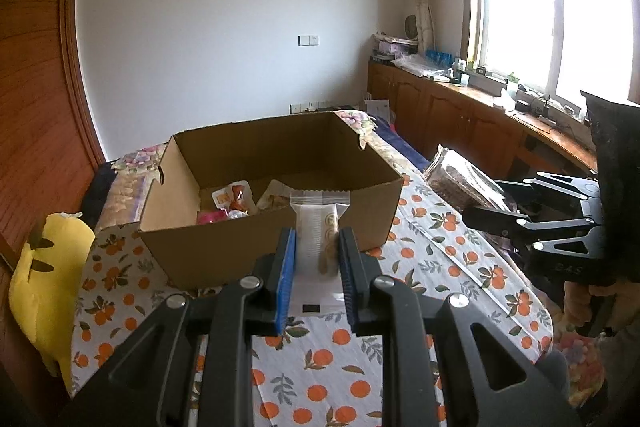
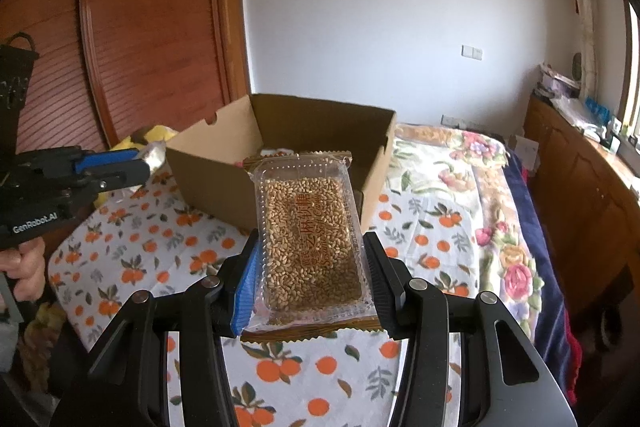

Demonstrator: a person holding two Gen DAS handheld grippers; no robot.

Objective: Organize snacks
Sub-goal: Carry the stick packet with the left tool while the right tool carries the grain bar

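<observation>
Since both packets are thin sealed film, each hand-held gripper has only a light, crinkly load to manage. Low in the centre of its own view, the left hand-held gripper [image 1: 317, 259] is closed narrow on a small white wafer packet [image 1: 319, 227], blue pads pressing its two long sides near the middle. That packet looks nearly weightless and soft, its contents probably brittle, so a gentle squeeze at mid-length seems right. Its long axis runs up the frame, far crimped end pointing at the cardboard box [image 1: 224, 251] just beyond.

The right hand-held gripper [image 2: 310, 275] stands moderately wide, clamped on the lower half of a sesame candy packet [image 2: 310, 231]. Its clear tray appears stiffer than the wafer wrap yet glossy, so it may slip; holding across the tray's edges, not the loose film border, looks safest. Lengthwise it also points up the frame toward the box, face upward with the print running sideways.

Several snacks already lie inside the box, which sits on the surface with the orange-print cloth [image 1: 328, 379], centre of both views
</observation>
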